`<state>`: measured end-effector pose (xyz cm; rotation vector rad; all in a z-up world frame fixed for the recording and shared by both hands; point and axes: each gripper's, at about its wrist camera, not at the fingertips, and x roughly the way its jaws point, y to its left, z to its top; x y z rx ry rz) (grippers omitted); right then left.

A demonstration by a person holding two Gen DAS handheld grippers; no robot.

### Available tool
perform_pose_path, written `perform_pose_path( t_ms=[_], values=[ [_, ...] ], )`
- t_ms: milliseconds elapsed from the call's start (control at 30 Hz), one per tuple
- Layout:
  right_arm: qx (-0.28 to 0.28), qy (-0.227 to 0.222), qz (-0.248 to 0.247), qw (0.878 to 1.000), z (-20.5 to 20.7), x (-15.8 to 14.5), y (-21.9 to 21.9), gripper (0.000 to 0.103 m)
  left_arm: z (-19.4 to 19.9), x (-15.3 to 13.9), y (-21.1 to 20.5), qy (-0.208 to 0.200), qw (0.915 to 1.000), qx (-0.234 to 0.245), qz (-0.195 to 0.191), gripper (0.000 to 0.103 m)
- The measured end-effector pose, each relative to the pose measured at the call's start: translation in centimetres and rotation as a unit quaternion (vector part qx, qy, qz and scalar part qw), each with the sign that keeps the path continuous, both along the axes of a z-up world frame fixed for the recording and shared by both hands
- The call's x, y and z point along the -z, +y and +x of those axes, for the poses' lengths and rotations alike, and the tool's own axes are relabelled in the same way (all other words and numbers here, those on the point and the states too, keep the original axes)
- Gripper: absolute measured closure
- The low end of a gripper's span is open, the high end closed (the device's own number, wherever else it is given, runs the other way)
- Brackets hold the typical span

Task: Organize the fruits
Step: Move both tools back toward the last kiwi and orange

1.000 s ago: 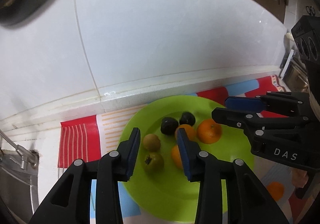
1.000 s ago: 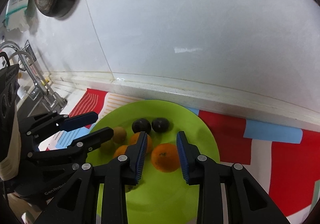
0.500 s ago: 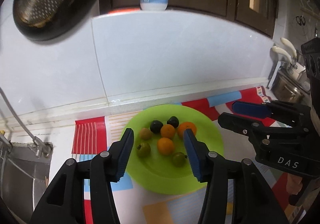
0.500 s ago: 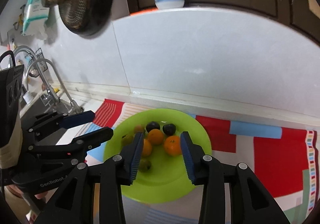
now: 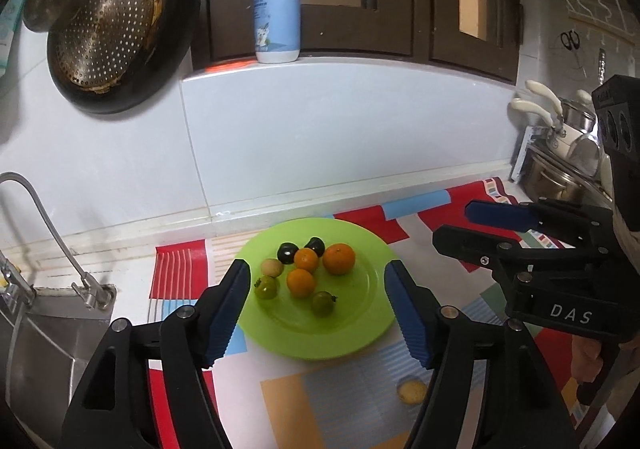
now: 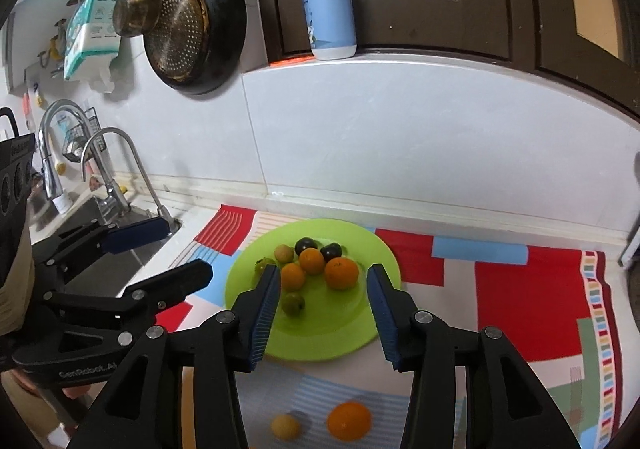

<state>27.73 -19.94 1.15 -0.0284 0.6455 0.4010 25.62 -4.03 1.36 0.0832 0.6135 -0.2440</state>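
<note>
The left gripper (image 5: pixel 318 289) hangs above the green plate (image 5: pixel 360 329) at the centre of its frame, jaws spreading with nothing between them, and the right gripper (image 6: pixel 322 289) does likewise, its jaws parting more narrowly and also empty. On the plate sit three oranges (image 6: pixel 341 273), two dark fruits (image 6: pixel 331 250) and several small greenish ones, clustered toward the plate's far side. Low in the right wrist frame another orange (image 6: pixel 349 421) and a pale yellow fruit (image 6: pixel 285 426), somewhat blurred, lie on the patterned mat (image 6: pixel 520 289), apart from the plate.
</note>
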Motion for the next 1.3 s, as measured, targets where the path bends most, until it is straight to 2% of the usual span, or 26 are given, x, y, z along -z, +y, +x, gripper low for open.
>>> perform_pose_path(
  t_ms=[67,367,700,1000,1300],
  values=[
    [0.004,-0.006,-0.003,1.0,-0.8,-0.2,-0.3,0.05,-0.6,0.0,-0.2,-0.003,1.0,0.001,-0.002,0.031],
    [0.013,-0.013,-0.022,1.0,-3.3,-0.1,-1.3,0.05,-2.8,0.5,-1.4,-0.021,0.9996,0.016,0.008,0.021],
    [0.022,0.008,-0.035,0.999,-5.2,1.5,-2.8,0.05,-4.9,2.1,-3.2,-0.029,0.9979,0.052,0.027,0.019],
    [0.017,0.016,-0.059,0.998,-6.5,2.8,-2.9,0.05,-5.8,4.4,-4.2,-0.007,0.9954,0.087,0.037,0.02],
    [-0.009,0.058,-0.07,0.996,-6.7,5.6,-2.4,0.05,-5.8,7.2,-4.9,0.025,0.9907,0.12,0.06,0.02]
  ],
)
